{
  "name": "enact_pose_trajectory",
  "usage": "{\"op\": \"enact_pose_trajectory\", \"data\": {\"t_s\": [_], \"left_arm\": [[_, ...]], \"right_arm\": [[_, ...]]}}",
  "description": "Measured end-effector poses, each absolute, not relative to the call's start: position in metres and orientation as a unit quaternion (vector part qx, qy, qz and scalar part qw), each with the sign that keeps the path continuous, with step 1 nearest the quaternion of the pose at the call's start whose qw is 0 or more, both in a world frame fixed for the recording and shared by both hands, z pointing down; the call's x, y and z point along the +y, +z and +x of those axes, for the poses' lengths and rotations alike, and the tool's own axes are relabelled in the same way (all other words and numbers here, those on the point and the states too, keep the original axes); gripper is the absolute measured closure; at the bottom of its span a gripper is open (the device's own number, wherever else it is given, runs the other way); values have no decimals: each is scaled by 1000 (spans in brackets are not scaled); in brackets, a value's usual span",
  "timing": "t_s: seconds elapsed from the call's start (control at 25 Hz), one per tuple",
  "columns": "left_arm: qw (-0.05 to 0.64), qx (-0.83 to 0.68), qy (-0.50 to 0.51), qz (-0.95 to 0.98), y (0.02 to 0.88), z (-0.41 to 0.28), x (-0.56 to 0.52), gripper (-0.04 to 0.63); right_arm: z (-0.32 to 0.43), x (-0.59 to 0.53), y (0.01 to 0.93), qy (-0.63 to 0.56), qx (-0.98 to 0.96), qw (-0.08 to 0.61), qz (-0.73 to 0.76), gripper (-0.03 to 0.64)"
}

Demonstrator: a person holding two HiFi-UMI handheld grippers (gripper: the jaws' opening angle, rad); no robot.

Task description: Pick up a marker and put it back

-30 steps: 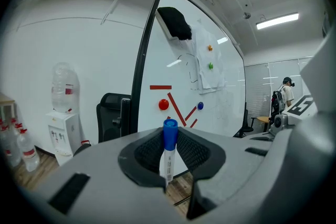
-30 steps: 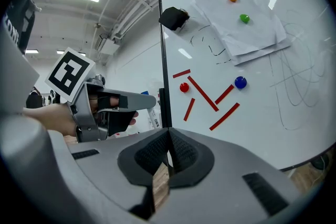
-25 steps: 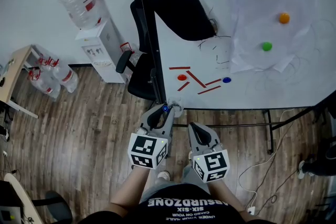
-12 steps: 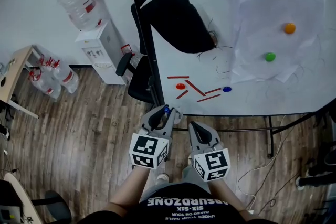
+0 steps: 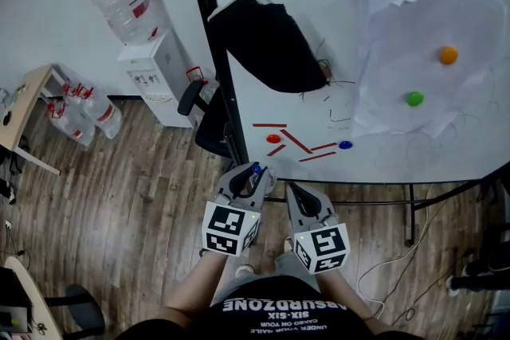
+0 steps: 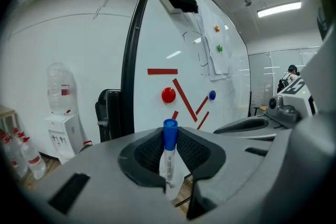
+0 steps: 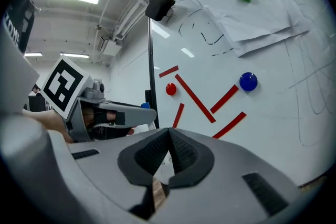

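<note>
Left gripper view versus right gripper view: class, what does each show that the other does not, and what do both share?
Only the left gripper view: a blue-capped marker standing upright, clamped between the jaws of the left gripper, and a water dispenser left of the board.
Only the right gripper view: the right gripper, its jaws together with nothing between them, and the left gripper seen from the side.
Both: the whiteboard with its red magnet, blue magnet and red strips.

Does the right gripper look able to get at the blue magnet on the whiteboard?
Probably yes: the right gripper holds nothing, and nothing stands between it and the blue magnet, though its jaws are shut.
</note>
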State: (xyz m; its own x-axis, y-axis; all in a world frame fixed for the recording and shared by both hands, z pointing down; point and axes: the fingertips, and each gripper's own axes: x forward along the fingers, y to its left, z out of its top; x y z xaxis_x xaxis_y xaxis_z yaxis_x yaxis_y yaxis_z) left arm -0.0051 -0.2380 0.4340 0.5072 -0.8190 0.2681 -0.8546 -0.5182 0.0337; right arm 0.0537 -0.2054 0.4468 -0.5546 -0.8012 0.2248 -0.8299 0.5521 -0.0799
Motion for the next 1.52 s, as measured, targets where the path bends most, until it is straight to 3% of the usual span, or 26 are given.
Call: {"op": "enact_pose_trajectory", "data": {"t_s": [0.84,1.52], "left_arm": [[81,-478,195,853,491,17,-237,518],[99,-471,207,852,517,21,-236,518]], "right_arm": [[63,-219,455,92,-885,90,447,618],[55,-230,458,91,-892,93,433,618]]}}
